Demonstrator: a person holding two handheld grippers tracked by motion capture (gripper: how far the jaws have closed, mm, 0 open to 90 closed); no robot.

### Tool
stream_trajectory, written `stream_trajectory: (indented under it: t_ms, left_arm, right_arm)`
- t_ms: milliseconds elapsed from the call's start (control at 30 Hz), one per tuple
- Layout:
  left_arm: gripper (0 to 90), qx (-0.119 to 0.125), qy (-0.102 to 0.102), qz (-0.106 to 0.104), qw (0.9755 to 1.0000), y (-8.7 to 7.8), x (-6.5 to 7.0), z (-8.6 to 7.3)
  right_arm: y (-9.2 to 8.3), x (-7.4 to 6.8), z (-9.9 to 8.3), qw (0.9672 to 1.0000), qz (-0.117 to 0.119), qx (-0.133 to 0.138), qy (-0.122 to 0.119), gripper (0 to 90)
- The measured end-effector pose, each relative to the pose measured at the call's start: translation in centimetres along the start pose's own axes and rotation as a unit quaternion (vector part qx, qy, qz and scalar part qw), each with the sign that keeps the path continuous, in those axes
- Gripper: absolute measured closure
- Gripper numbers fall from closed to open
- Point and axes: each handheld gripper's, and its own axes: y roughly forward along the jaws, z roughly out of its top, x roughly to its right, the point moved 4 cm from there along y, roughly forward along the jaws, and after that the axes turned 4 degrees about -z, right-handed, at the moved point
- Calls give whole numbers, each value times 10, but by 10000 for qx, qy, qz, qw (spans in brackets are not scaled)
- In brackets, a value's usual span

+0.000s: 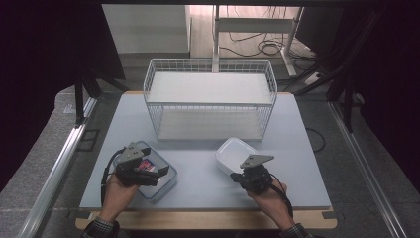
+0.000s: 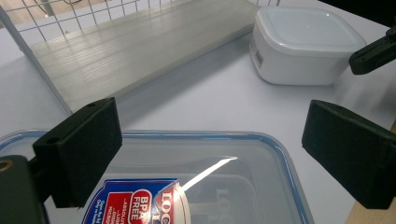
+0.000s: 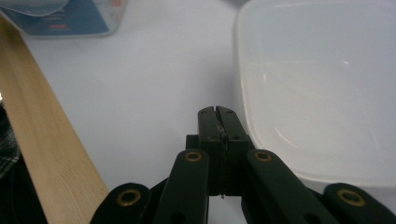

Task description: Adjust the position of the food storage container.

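White container (image 3: 322,84) lies just beside the right gripper (image 3: 218,112), whose jaws are pressed together

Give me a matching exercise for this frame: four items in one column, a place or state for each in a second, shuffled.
Items
1. clear plastic container with blue-rimmed lid
2. white square plastic container
3. white wire basket
4. right gripper

States
A. jaws shut, nothing between them
B. at the far middle of the table, holding nothing
C. under the open left gripper
D. just ahead of the right gripper, lid on

Pairs: 1-C, 2-D, 3-B, 4-A
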Motion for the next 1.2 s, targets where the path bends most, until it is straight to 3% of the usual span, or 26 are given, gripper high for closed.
stream_trajectory:
  t_ms: [300,467,700,833,900,1067,1200]
  left_arm:
    - [48,34,-23,12,10000,-2,-2,1]
    - [50,55,-59,44,10000,-4,-4,3]
    - [52,62,-96,109,9999,-7,-8,2]
    - [53,53,-89,118,9999,-7,-9,1]
    - [54,55,-94,124,9999,-8,-10,1]
    - [54,57,-108,135,9998,-9,-11,1]
    - [55,75,-117,143,9998,-10,-12,1]
  right_arm:
    - [-24,36,-18,9981,-438,-92,429,896]
    - [-27,27,0,9984,-248,254,432,882]
    - [5,13,44,9989,-186,366,237,881]
    - [33,11,69,9995,-184,204,144,885]
    - [53,11,80,9993,-370,-31,-104,885]
    - [67,19,81,9975,-567,-335,-242,893]
    - [64,27,75,9980,-493,-373,-106,896]
